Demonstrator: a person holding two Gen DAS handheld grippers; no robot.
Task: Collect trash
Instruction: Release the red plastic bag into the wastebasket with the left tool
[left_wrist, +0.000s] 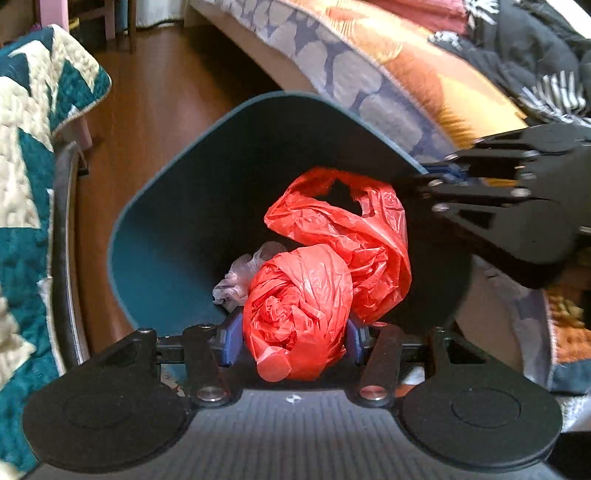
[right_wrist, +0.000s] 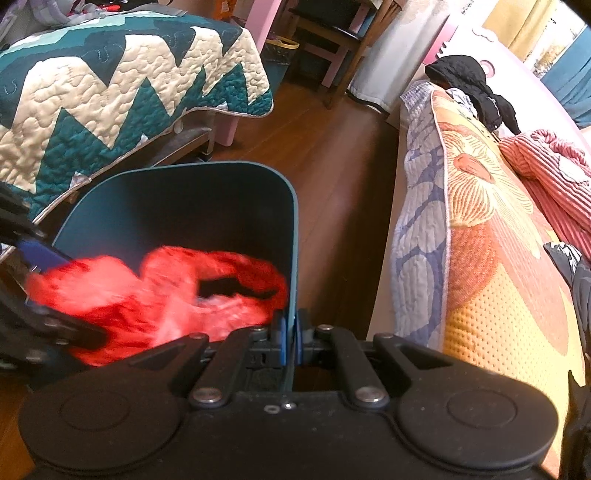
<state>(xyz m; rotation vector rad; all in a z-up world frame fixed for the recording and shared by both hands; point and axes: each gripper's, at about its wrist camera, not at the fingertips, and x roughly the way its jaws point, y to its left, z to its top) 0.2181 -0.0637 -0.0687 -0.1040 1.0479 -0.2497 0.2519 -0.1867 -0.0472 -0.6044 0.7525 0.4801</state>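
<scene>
My left gripper (left_wrist: 294, 334) has its pads clamped on the bunched red plastic bag (left_wrist: 314, 280), whose loose handles trail over the mouth of the teal waste bin (left_wrist: 155, 258). My right gripper (right_wrist: 290, 334) is pinched narrow on the bin's rim, steadying it. I judge this the drop-in step: next I must carry the bag fully inside, then let go. A pale plastic scrap (left_wrist: 240, 275) sits deeper in. Beyond, a zigzag quilt (right_wrist: 110, 92) and a floral bedspread (right_wrist: 491, 221) crowd both sides.
</scene>
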